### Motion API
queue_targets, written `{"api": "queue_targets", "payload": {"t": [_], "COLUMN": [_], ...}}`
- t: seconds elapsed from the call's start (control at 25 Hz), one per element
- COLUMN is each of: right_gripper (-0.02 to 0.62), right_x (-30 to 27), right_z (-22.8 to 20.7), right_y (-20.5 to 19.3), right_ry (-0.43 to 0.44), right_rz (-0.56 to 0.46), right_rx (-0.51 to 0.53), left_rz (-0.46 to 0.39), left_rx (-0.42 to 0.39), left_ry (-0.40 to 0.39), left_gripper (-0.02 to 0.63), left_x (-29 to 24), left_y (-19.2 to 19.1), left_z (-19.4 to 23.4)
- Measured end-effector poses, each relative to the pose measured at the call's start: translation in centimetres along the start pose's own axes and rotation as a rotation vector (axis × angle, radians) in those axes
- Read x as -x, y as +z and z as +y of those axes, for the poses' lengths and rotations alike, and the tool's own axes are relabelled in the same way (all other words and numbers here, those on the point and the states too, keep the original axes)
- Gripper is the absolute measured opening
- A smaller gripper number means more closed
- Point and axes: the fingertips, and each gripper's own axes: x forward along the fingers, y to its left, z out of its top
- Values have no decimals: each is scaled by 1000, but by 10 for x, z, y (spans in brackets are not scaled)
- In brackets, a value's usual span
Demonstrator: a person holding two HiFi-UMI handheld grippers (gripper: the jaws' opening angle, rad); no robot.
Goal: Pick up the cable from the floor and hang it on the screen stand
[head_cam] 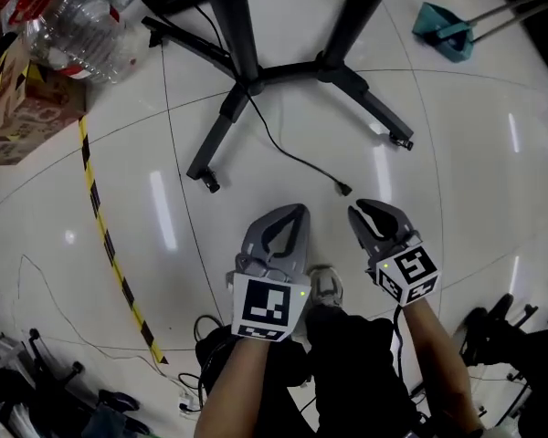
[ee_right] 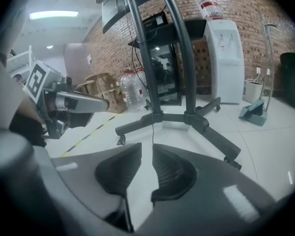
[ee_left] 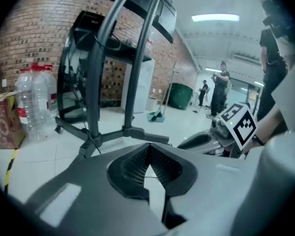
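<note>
A thin black cable (head_cam: 283, 149) trails across the white floor from the hub of the black screen stand (head_cam: 256, 76) and ends in a plug (head_cam: 344, 188). My right gripper (head_cam: 363, 208) hovers just behind that plug, open, with a narrow gap between its pads and nothing gripped. In the right gripper view the cable (ee_right: 153, 132) runs from the stand (ee_right: 187, 117) straight toward the right gripper (ee_right: 143, 149). My left gripper (head_cam: 297, 210) is beside it on the left, shut and empty, its tips meeting in the left gripper view (ee_left: 147, 145). Ahead of it is the stand's base (ee_left: 132, 130).
Large water bottles (head_cam: 78, 26) and a cardboard box (head_cam: 23, 108) sit at the far left, beside a yellow-black tape line (head_cam: 105, 235). A teal dustpan (head_cam: 443, 30) lies at the far right. A water dispenser (ee_right: 225, 60) stands by the brick wall. People (ee_left: 220, 87) stand in the distance.
</note>
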Motion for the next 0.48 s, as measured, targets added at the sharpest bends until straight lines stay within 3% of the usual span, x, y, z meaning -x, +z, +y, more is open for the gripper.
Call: {"api": "queue_targets", "payload": {"t": [0.12,0.32,0.48], "right_gripper": [117,203,187], "right_x": [-33,-85,-112], "right_z": [-19,-53,-73], "right_y": [-39,-124,-157], "right_ry": [2,31,3], "right_rz": [86,338,420], "right_rx": [81,183,152], "left_rz": [121,146,235], "left_rx": [-36,1,-155], "left_ry": [-90,-146,-136], "left_gripper": [18,18,18], "left_x": [-37,-77,-101], "left_y": [-26,-28,-36], "left_z": [5,23,25]}}
